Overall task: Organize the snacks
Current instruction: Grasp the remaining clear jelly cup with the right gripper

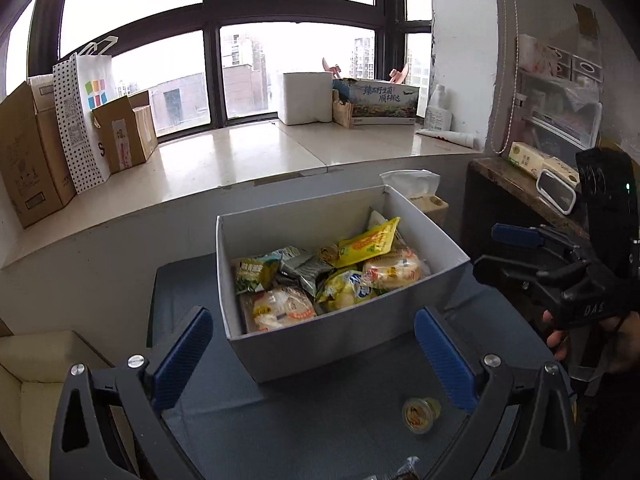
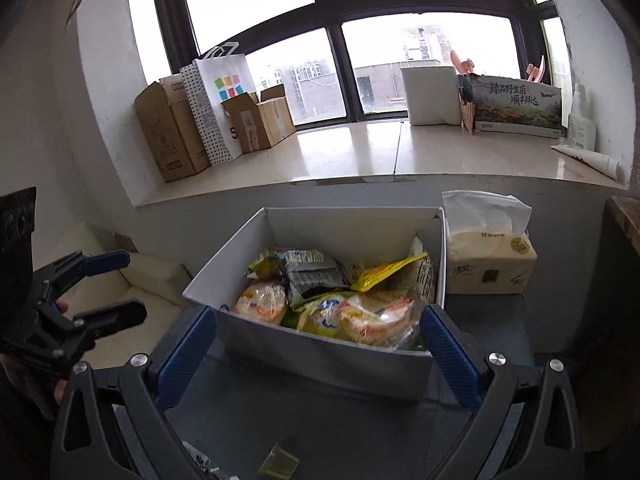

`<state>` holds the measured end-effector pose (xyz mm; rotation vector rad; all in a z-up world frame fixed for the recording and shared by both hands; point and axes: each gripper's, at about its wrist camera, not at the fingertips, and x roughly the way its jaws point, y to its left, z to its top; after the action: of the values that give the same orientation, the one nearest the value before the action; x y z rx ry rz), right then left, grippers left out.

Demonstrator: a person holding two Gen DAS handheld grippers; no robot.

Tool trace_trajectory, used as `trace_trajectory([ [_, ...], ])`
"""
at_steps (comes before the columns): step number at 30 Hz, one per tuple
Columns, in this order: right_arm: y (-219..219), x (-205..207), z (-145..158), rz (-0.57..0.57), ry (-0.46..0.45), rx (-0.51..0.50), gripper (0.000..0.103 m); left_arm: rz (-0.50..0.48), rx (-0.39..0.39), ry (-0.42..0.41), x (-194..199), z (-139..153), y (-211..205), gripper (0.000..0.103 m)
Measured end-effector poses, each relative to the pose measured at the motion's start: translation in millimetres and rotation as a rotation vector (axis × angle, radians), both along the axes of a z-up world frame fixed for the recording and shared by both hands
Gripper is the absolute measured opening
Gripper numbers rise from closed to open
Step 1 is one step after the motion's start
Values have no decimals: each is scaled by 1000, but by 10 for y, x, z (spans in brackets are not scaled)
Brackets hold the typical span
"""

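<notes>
On grey table (image 1: 360, 420): snack box (image 1: 320, 344); below windowsill (image 1: 240, 160) | left gripper (image 1: 314, 354), right gripper (image 2: 316, 354) spread, empty

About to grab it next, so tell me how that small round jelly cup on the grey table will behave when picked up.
The jelly cup looks small and probably light. Its round, smooth plastic wall may slip or squirt out from between flat gripper pads. It lies tilted on the grey table, so a nudge could well roll it.
</notes>
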<state>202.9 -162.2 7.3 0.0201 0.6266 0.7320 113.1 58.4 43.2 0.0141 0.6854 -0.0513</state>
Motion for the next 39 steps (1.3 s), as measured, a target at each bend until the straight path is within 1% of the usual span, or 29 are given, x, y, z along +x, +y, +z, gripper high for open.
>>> trace_trajectory([
  [2, -52, -219, -131, 2, -10, -2, 103, 18, -21, 10, -186, -84, -1, 103],
  [3, -82, -328, -210, -12, -17, -3, 103, 18, -44, 21, -270, -143, 5, 103],
  [5, -118, -499, -382, 4, -7, 4, 103, 24, -89, 38, -436, -268, 13, 103],
  [8, -141, -665, -634, 44, 48, 16, 103, 49, -130, 63, -670, -471, -17, 103],
  [13, -166, -827, -1032, 30, 172, 29, 103, 71, -166, 111, -999, -817, -151, 103],
  [14, -164, -855, -1089, 17, 185, 29, 103, 83, -170, 114, -1051, -859, -177, 103],
  [16, -124, -903, -1167, 25, 199, 15, 103, 106, -202, 119, -1137, -918, -180, 103],
  [20, -10, -970, -1192, 70, 192, -8, 103, 111, -224, 141, -1172, -994, -171, 103],
  [25, 161, -965, -1187, 70, 156, -93, 103, 97, -218, 153, -1153, -1029, -208, 103],
  [30, 361, -840, -1243, 109, 146, -162, 103, 63, -164, 171, -1158, -1087, -322, 103],
  [33, 497, -742, -1296, 146, 128, -238, 103, 77, -127, 177, -1181, -1119, -372, 103],
  [34, 541, -717, -1311, 179, 115, -259, 103, 67, -133, 185, -1176, -1138, -376, 103],
  [36, 612, -685, -1347, 197, 87, -312, 103, 67, -141, 195, -1169, -1171, -367, 103],
  [39, 685, -590, -1438, 226, 125, -340, 103, 80, -142, 196, -1160, -1195, -362, 103],
])
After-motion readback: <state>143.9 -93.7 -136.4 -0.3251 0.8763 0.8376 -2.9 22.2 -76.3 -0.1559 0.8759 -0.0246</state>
